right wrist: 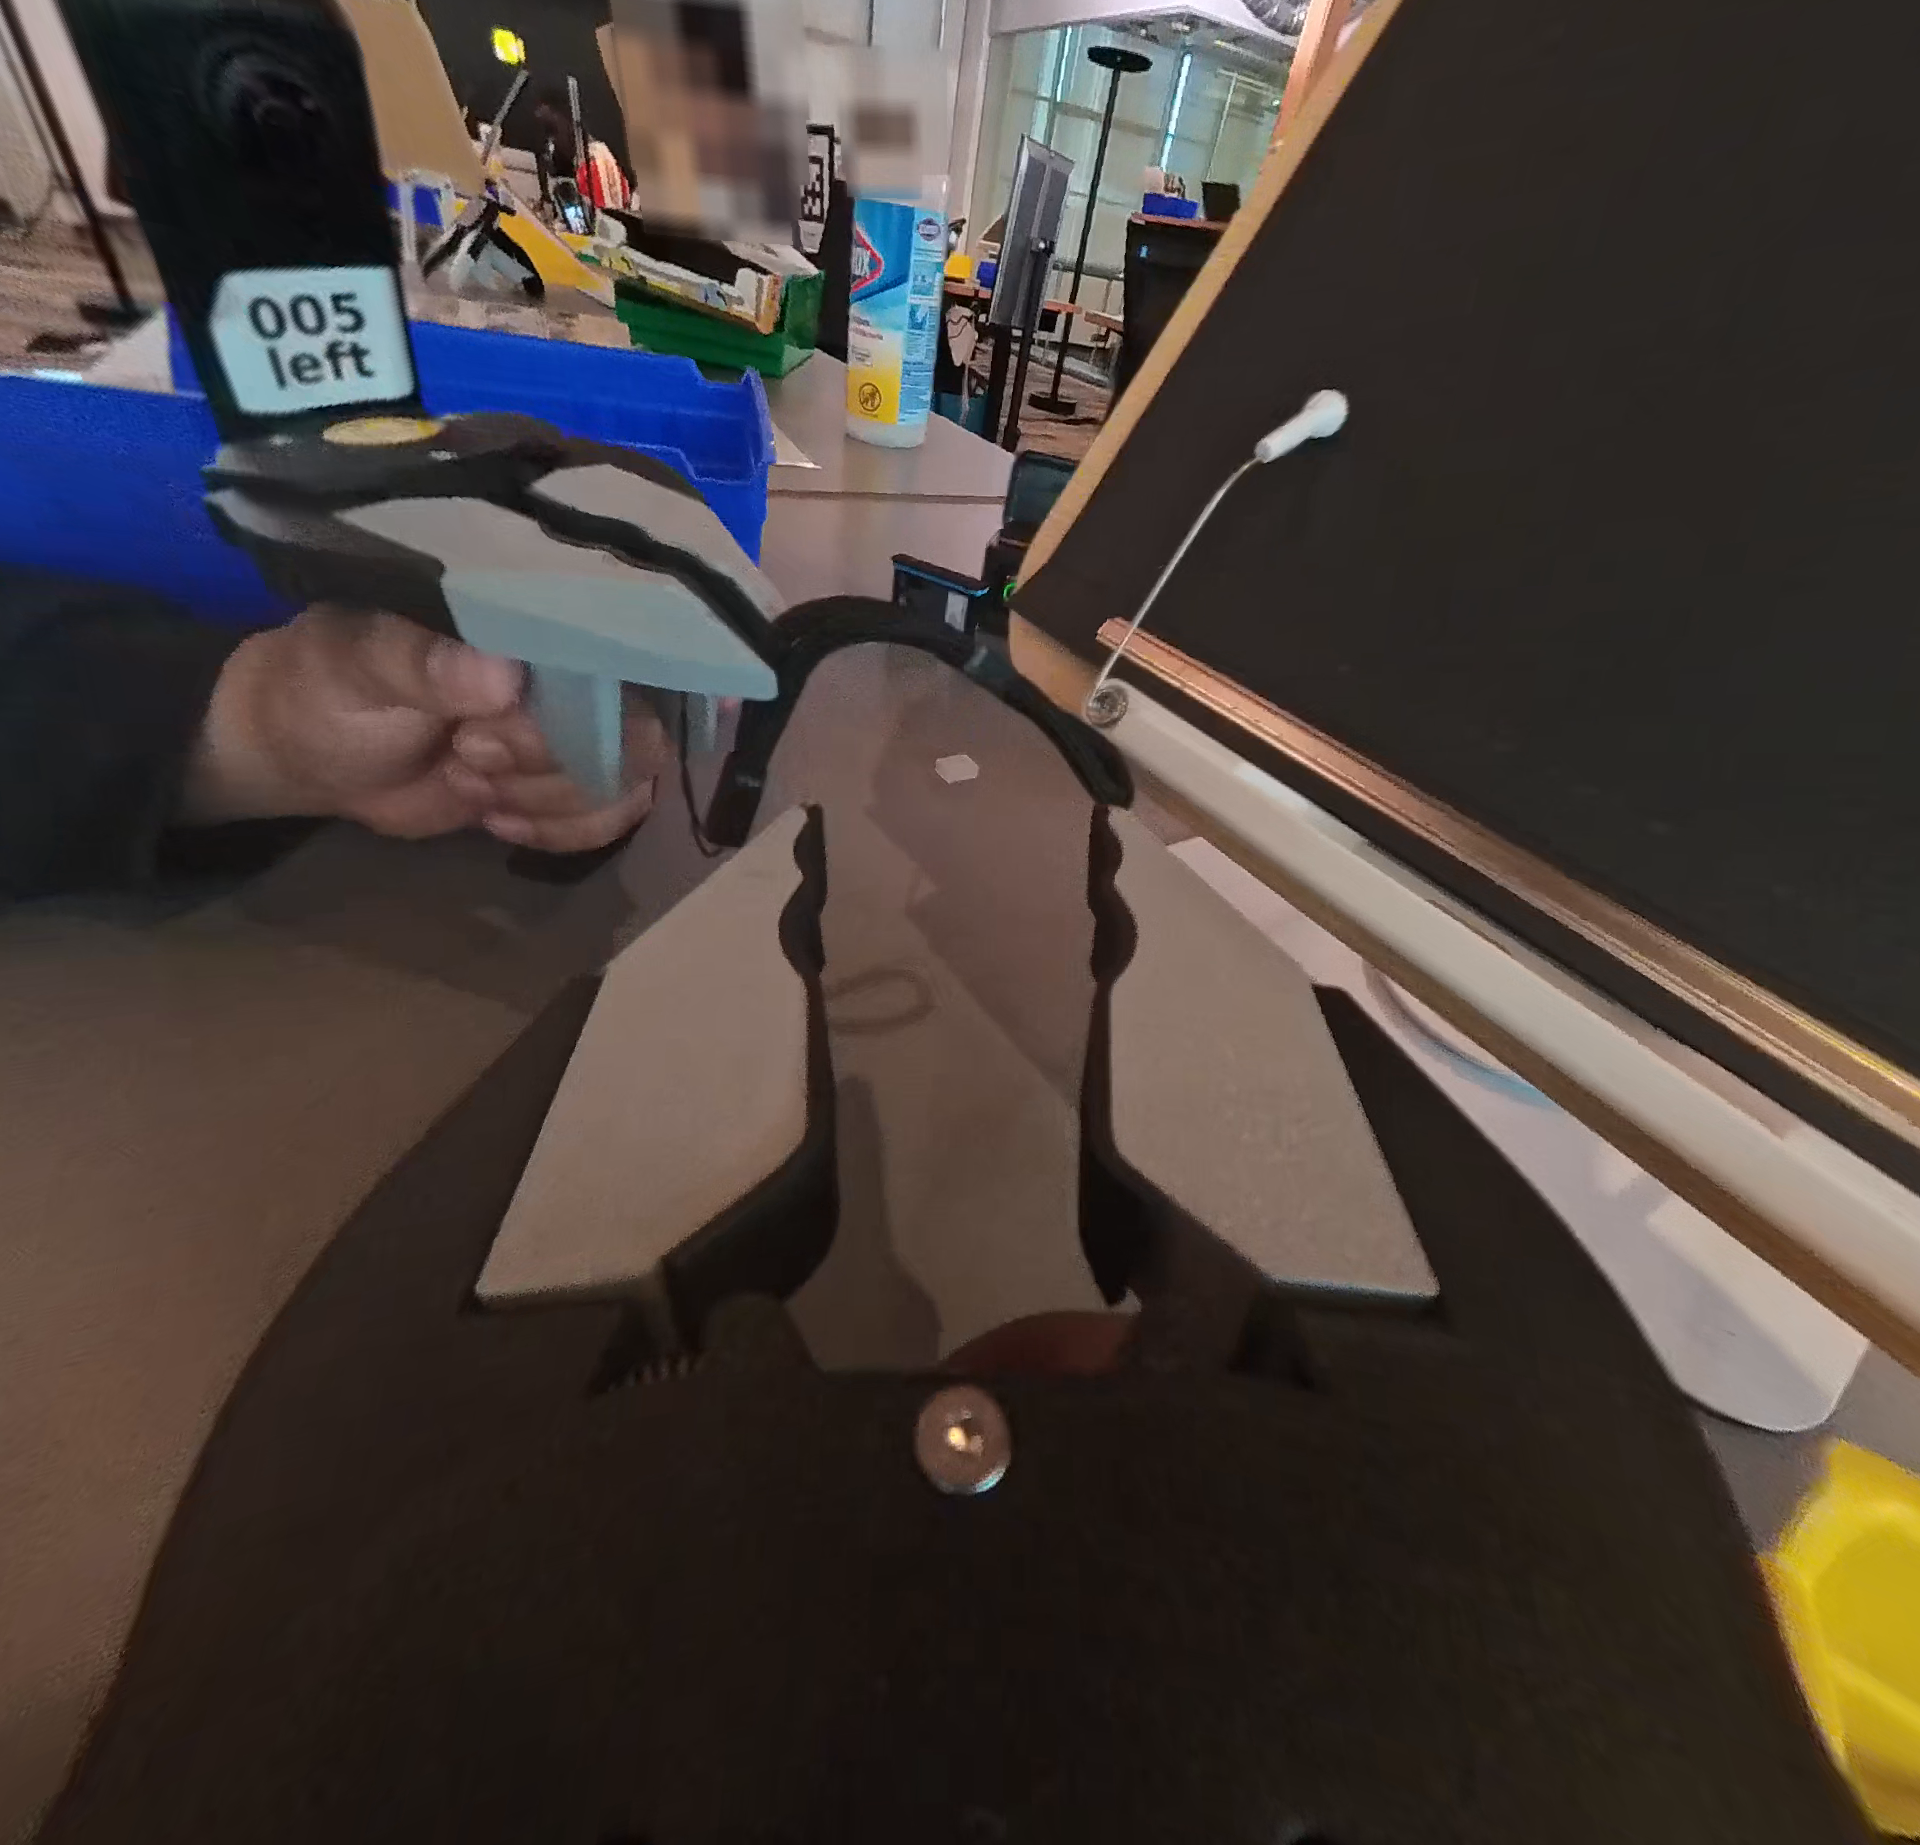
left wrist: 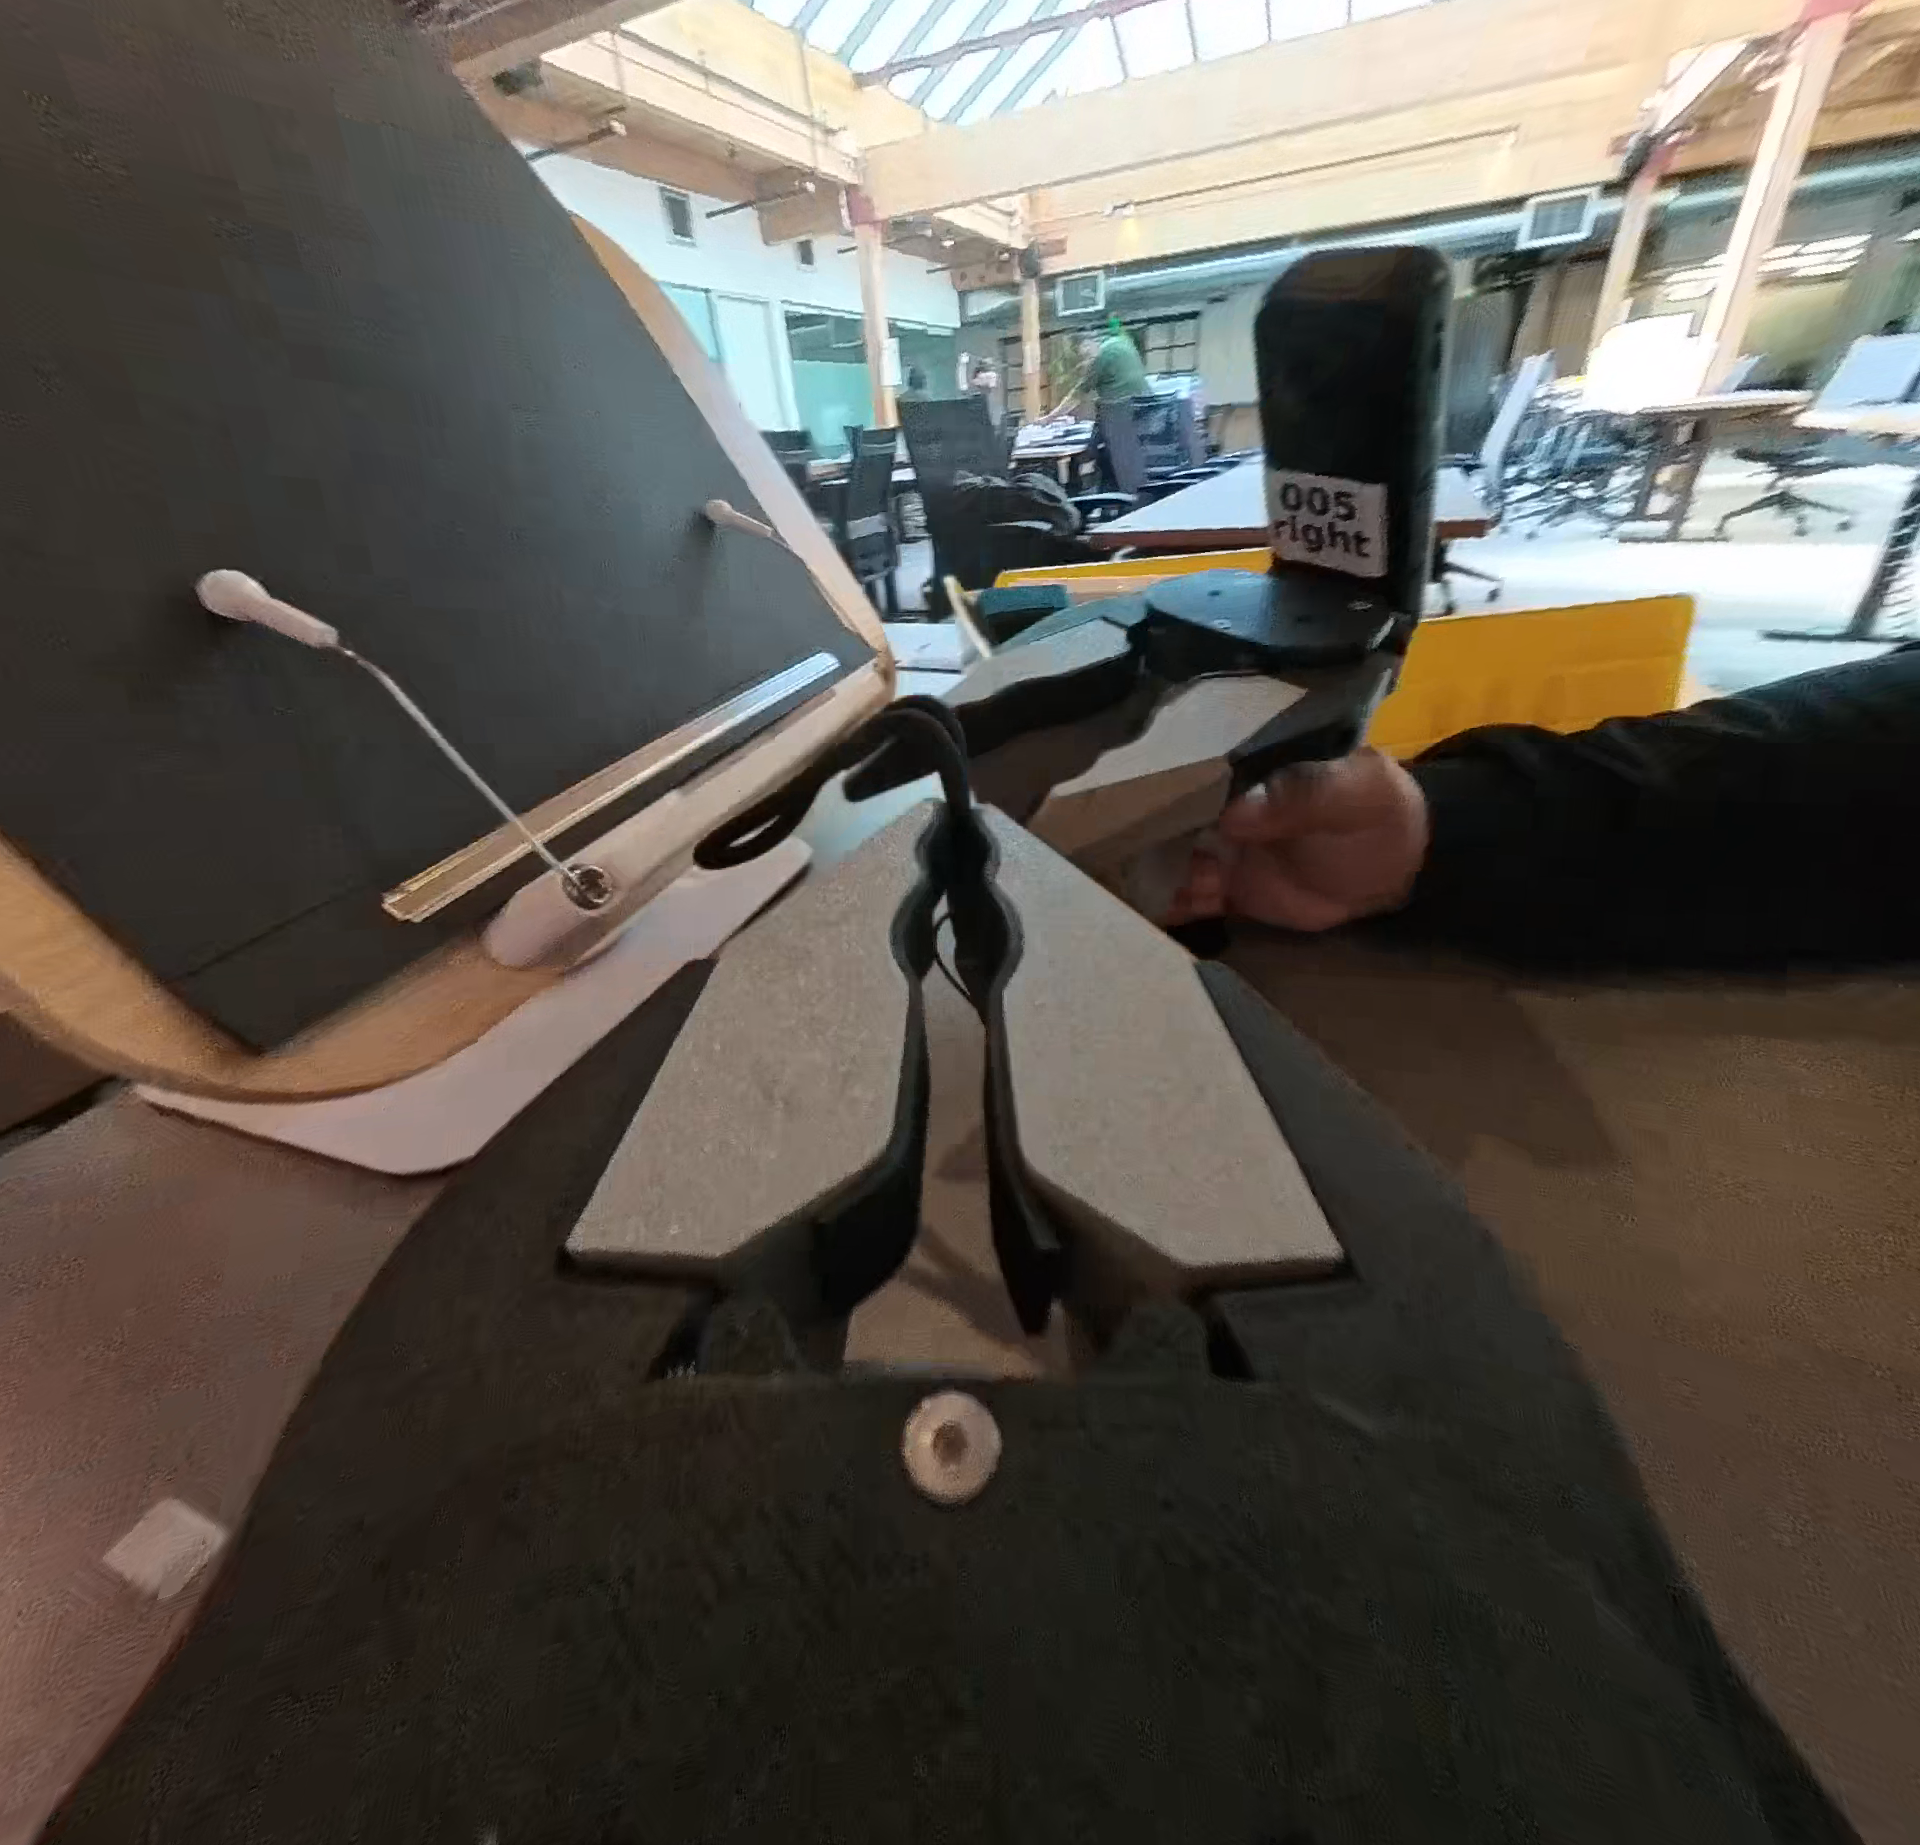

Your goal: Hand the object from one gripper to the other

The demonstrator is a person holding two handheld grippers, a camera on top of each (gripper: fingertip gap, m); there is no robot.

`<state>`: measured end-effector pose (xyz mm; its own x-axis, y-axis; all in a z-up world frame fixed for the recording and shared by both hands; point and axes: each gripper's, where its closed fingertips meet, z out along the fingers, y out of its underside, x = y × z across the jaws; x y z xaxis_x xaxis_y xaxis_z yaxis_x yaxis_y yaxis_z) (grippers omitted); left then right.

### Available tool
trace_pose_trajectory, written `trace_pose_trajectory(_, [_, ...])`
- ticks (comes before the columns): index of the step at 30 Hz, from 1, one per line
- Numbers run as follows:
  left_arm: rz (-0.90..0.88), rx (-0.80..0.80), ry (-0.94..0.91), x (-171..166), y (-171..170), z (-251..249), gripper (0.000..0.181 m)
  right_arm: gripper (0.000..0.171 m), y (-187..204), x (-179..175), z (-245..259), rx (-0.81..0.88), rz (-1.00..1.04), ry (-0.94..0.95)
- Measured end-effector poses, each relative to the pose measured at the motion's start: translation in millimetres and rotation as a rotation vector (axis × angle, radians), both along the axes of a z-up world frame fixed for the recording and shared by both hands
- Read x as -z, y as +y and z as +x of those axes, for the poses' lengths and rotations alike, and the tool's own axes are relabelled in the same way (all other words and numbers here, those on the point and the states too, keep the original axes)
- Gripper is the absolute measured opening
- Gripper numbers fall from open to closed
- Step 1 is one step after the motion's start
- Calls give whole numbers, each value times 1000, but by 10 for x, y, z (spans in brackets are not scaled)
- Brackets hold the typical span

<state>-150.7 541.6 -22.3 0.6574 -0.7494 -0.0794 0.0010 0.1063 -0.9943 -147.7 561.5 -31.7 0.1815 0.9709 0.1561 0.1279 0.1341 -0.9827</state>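
Left hand-held gripper (left wrist: 961, 891) is pressed together on a black strap (right wrist: 894, 623), pinching it near one end. The strap is thin and floppy and arcs out past the tips toward the tilted black board (left wrist: 312, 445) on its white stand. In the right wrist view the strap bows from the left tool across to the board's lower rail, held above the counter (right wrist: 260, 1016); whether its far end touches the rail, I cannot tell.

Right hand-held gripper (right wrist: 956, 839) is spread wide with nothing between its fingers, tips just below and short of the arc.

Step in hand, as I judge it: right tool takes the strap. To do it well:
- Bring the open jaws up around the middle of the arc, clear of the left tips so the tools do not knock.
- Seat the strap deep in the scalloped pads, not at the very tips, since it is limp and could slide out.
- Left keeps its pinch until right is fully closed, then lets go.
- Mind the wire clip (right wrist: 1195, 548) and the board edge, which are close by; snag risk.
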Motion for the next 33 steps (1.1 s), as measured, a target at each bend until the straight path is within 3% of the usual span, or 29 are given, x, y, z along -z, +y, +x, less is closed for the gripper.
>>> trace_pose_trajectory(4, [-61, 96, -91, -45, -72, 17, 0, 51, -139, 46, -21, -50, 56, -45])
trace_pose_trajectory(14, [-150, 158, -9, 106, -102, 131, 0, 51, -101, -77, 94, 75, 267, -89])
trace_pose_trajectory(15, [-169, 175, 1, 129, -122, 152, 0, 45, -110, -66, 82, 85, 290, -103])
trace_pose_trajectory(17, [-190, 179, 14, 153, -126, 177, 0, 8, -95, -77, 64, 130, 357, -117])
trace_pose_trajectory(19, [-202, 175, 1, 153, -118, 190, 0, 7, -66, -54, 52, 163, 374, -153])
trace_pose_trajectory(22, [-151, 102, -50, 65, -76, 107, 23, 5, 96, -16, 104, 238, 192, -184])
trace_pose_trajectory(24, [-86, 37, -30, 18, -57, 45, 27, 4, 189, -16, 173, 262, -40, -160])
trace_pose_trajectory(27, [56, -131, 188, 50, -13, 6, 34, 1, 83, 194, 211, 148, -428, -258])
trace_pose_trajectory(30, [271, -207, 461, 89, -123, 105, 36, 1, 12, 336, 268, 131, -543, -349])
trace_pose_trajectory(33, [362, -133, 639, 226, -303, 252, 41, 1, 36, 429, 329, 200, -547, -423])
